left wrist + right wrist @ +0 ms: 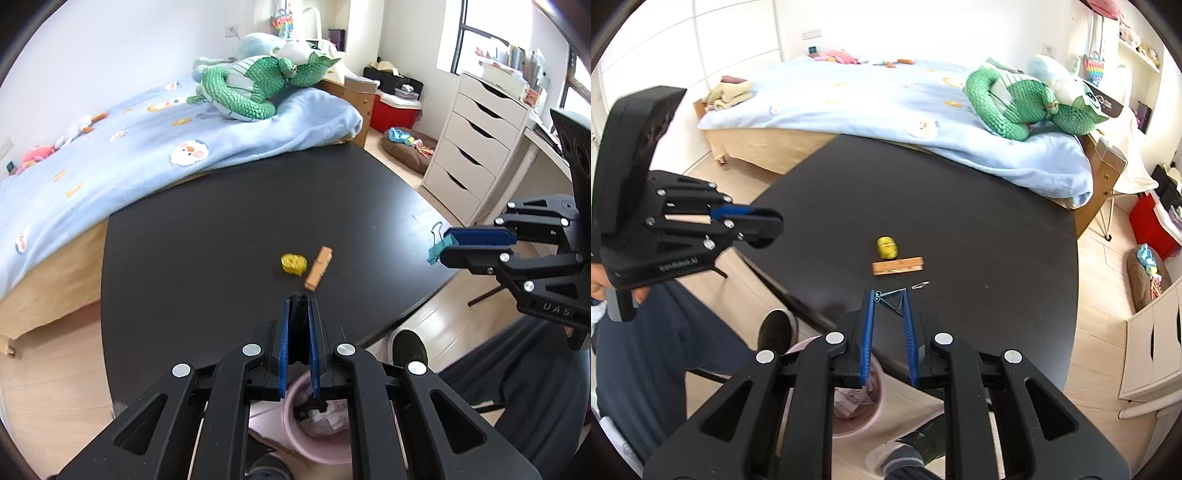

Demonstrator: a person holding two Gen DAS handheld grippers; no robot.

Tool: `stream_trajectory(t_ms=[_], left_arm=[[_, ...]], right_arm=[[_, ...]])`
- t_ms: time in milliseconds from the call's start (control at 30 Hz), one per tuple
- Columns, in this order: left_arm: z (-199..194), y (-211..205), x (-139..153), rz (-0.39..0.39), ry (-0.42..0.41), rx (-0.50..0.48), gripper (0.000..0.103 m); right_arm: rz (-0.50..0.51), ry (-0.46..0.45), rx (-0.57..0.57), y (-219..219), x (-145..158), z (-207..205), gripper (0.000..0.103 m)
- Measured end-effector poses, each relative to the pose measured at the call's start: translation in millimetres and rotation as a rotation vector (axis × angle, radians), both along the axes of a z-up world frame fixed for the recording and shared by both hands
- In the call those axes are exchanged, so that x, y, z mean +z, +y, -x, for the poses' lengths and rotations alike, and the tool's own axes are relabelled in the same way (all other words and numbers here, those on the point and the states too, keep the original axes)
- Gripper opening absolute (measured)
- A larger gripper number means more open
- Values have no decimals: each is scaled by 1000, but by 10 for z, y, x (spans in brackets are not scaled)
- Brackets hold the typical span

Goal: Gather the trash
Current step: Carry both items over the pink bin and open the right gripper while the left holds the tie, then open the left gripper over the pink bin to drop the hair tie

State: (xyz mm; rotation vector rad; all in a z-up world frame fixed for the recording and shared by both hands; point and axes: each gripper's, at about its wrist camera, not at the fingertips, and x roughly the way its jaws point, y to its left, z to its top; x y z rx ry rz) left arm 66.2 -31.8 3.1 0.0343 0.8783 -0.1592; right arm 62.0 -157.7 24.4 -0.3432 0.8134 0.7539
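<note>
Bedroom clutter rings a dark, round-edged bench (229, 229): a bed with a pale blue blanket (122, 155) lies behind it, a green scaly plush dragon (255, 85) sprawled on the pillow end, and a white chest of drawers (476, 147) stands to one side on the light wooden floor.

Below the near edge of the bench sits a pink round plastic bin (855, 408), holding crumpled paper and wrappers; the left wrist view shows the same bin between the arms of the left tool.

On the bench, near its middle, a small yellow ribbed plastic lump (293, 264) lies just beside an orange-brown wooden clothespin-like block (318, 267); whether they touch cannot be told. Nothing else stands between them and the near edge.

The left gripper (299, 299) hangs above the near edge of the bench over the bin, its blue-padded jaws narrowed on a black fuzzy wad (298, 321) gripped between them. The right gripper (889, 297) hangs over the near right part of the bench, its jaws partly apart and clamped on a teal binder clip with wire handles (888, 299); from the left wrist view the clip sticks out past the jaw tips, clear of the surface. A dark shoe (775, 328) and grey trouser leg show beside the bin.
</note>
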Motion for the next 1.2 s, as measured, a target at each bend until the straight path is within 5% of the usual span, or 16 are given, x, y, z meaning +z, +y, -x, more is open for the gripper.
stream_trajectory(t_ms=[467, 867, 933, 1000, 1100, 1200], left_arm=[[697, 96, -207, 71, 0, 20, 9], [776, 131, -286, 103, 11, 26, 9], [765, 121, -291, 103, 13, 22, 9], [752, 109, -300, 102, 16, 18, 9], [747, 96, -316, 102, 20, 15, 9], [747, 80, -326, 104, 24, 7, 9]], right_arm=[[-28, 104, 75, 127, -323, 574, 15], [-40, 152, 94, 213, -462, 611, 16], [-27, 143, 83, 209, -478, 599, 36], [-43, 142, 74, 178, -479, 583, 73], [-41, 130, 49, 147, -483, 563, 85], [-31, 124, 26, 113, -491, 534, 87]])
